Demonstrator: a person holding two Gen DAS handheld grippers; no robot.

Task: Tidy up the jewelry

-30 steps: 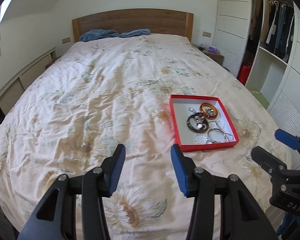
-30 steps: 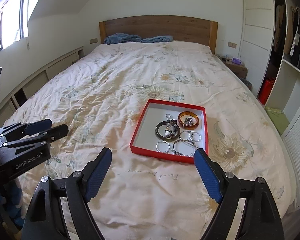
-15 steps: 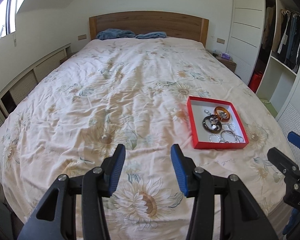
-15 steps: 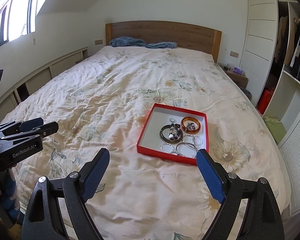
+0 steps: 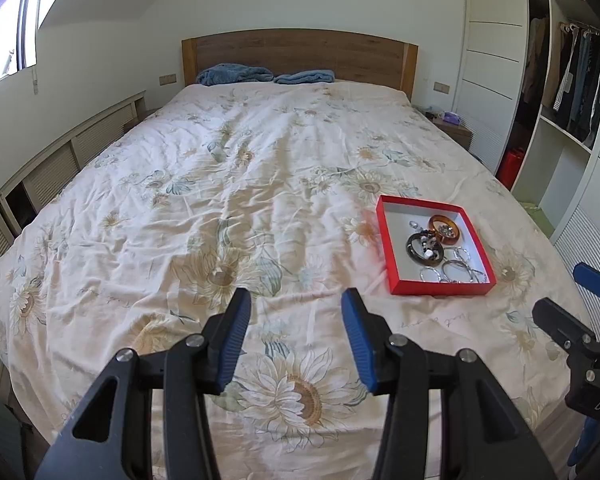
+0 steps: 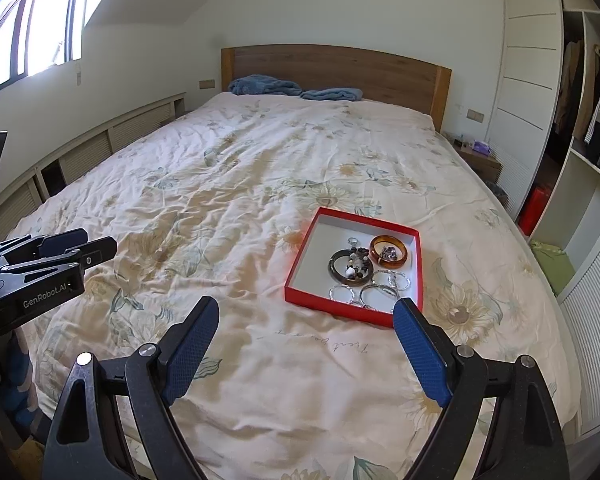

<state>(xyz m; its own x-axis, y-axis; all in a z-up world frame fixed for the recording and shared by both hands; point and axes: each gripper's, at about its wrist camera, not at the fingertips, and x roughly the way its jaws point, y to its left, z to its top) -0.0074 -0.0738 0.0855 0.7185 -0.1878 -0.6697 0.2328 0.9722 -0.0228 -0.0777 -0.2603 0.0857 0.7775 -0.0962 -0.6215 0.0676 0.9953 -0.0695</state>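
On a floral bedspread (image 6: 236, 184), a red tray (image 6: 300, 276) holds bangles, rings and beads together; both the left gripper (image 5: 296, 336) and right gripper (image 6: 306, 344) hover short of it, released and empty, fitting either sorting ahead or sorting finished.

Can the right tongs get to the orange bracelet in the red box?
Probably yes. The right tongs are open and empty, the red box has no lid, and the orange bracelet lies on top at its far side. Only bare bedspread is between them.
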